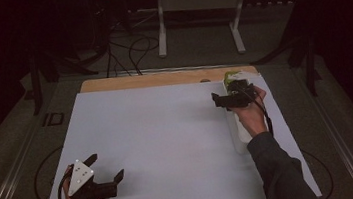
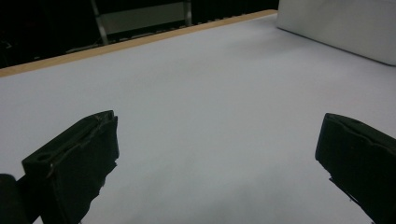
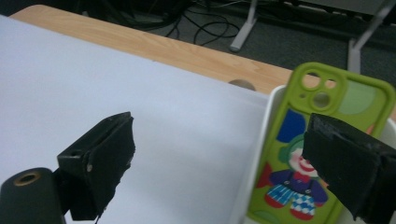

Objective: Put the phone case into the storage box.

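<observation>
**Reaching for the phone case in the tray**

Dark floor, trailing cables and a white metal stand (image 1: 199, 6) lie beyond the wooden desk (image 1: 162, 78) with its white sheet (image 1: 159, 141). At about two o'clock, the right hand-held gripper (image 3: 219, 168) hovers with jaws apart over one long white tray (image 1: 239, 140). In it, at its far end, lies one green rubbery phone case printed with a cartoon clown (image 3: 308, 158). The approach looks under way; next the jaws probably need to straddle the case's edge and close. One left hand-held gripper (image 1: 107, 170) waits at seven o'clock, jaws apart and holding nothing.
</observation>
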A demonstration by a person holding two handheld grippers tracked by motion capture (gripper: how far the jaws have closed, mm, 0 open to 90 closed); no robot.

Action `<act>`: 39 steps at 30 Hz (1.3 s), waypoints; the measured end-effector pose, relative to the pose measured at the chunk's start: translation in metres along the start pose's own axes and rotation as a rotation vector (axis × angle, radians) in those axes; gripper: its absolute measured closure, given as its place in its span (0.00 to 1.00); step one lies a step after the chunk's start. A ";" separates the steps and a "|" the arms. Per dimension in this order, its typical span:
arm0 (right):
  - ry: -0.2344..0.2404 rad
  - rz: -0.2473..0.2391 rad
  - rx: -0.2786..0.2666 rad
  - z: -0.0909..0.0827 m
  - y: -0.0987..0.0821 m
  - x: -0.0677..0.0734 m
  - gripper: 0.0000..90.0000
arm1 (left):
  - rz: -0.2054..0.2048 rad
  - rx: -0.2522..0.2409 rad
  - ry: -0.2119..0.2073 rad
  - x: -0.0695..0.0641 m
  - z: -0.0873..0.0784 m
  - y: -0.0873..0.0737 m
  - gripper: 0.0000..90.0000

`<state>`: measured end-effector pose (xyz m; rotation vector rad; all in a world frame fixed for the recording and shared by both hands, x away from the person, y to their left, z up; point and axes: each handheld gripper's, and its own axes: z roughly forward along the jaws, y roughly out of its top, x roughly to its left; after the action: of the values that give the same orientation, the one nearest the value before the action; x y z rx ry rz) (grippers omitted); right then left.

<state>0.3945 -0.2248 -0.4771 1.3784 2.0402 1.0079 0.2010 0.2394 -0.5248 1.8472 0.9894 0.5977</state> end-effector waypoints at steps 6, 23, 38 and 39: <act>0.030 -0.014 -0.017 -0.007 -0.007 0.010 0.10 | 0.001 0.001 0.000 0.000 0.000 0.000 0.00; 0.124 -0.063 -0.070 -0.037 -0.021 0.041 0.10 | 0.001 0.006 -0.006 -0.001 0.001 0.000 0.00; 0.204 -0.110 -0.113 -0.056 -0.047 0.065 0.10 | 0.001 0.008 -0.013 -0.002 0.002 0.000 0.00; 0.208 -0.113 -0.113 -0.057 -0.049 0.067 0.10 | 0.000 0.007 -0.014 -0.002 0.002 0.000 0.00</act>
<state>0.2999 -0.1913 -0.4798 1.1282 2.1451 1.2401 0.2010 0.2370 -0.5259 1.8558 0.9836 0.5817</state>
